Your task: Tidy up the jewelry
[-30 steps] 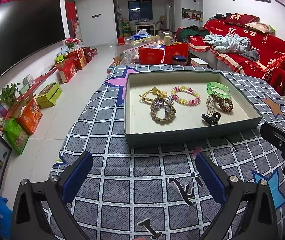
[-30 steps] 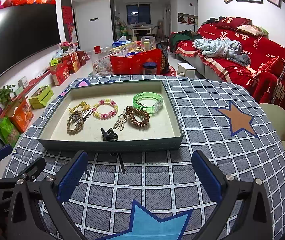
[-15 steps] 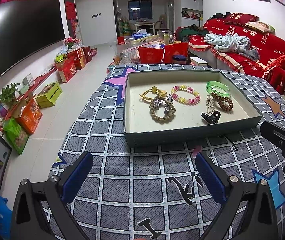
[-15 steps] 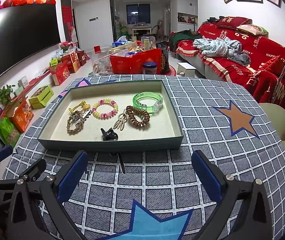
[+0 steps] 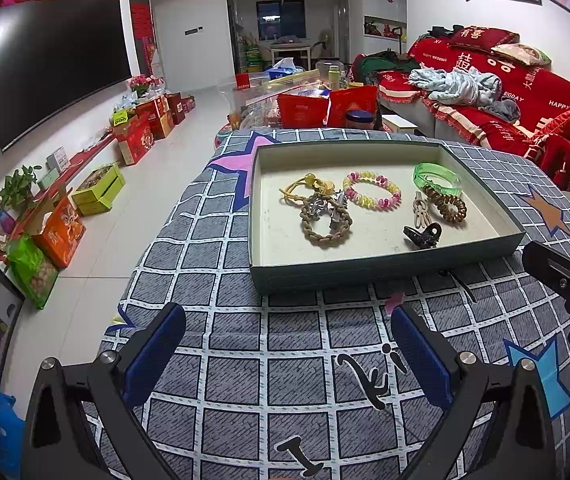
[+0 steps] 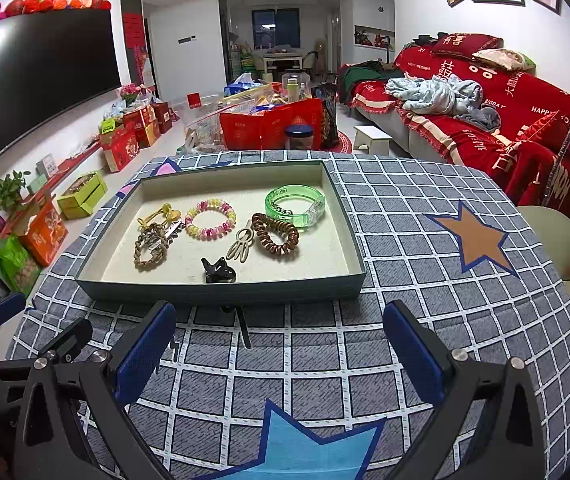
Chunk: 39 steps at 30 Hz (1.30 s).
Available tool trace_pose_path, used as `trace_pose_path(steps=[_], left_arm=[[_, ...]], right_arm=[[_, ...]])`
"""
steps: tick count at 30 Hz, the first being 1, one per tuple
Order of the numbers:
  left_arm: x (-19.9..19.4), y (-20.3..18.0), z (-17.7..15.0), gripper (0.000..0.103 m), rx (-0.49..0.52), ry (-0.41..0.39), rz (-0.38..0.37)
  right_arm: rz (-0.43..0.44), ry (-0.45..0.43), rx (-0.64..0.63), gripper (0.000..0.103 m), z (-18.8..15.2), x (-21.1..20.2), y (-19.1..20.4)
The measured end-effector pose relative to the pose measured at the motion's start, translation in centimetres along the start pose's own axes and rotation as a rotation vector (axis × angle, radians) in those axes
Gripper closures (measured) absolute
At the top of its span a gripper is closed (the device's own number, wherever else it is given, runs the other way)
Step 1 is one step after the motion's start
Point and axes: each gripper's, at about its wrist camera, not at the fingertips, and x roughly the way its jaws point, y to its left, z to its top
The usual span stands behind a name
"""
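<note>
Checked tablecloth [image 6: 405, 208] under jewelry tray [image 6: 221, 292], left gripper [image 5: 285, 348] and right gripper [image 6: 277, 344] both gaping, empty, well short of it.

Table [image 6: 425, 264] covered by grey checked cloth [image 6: 325, 364]; shallow tray [image 6: 221, 292] set on it, black stick [image 6: 243, 326] alongside.

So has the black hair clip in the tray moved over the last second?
No. The black hair clip lies at the same spot by the tray's near wall, below the beige clip.

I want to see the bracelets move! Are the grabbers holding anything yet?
No. The left gripper and the right gripper are both open and empty.
</note>
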Motion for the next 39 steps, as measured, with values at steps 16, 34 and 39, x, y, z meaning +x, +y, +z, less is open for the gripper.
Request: trace_pose_path(steps=[16, 34, 39], left_arm=[[-0.06, 0.14, 0.24, 0.0, -0.002, 0.003, 0.0], [-0.25, 0.15, 0.35, 0.0, -0.001, 0.011, 0.015], [-0.11, 0.15, 0.29, 0.0, -0.002, 0.012, 0.028]], right_arm=[[0.0, -0.001, 0.0, 0.0, 0.05, -0.07, -0.03], [0.002, -0.003, 0.0, 0.0, 0.42, -0.44, 0.11], [0.003, -0.001, 0.001, 0.0, 0.4, -0.47, 0.22]])
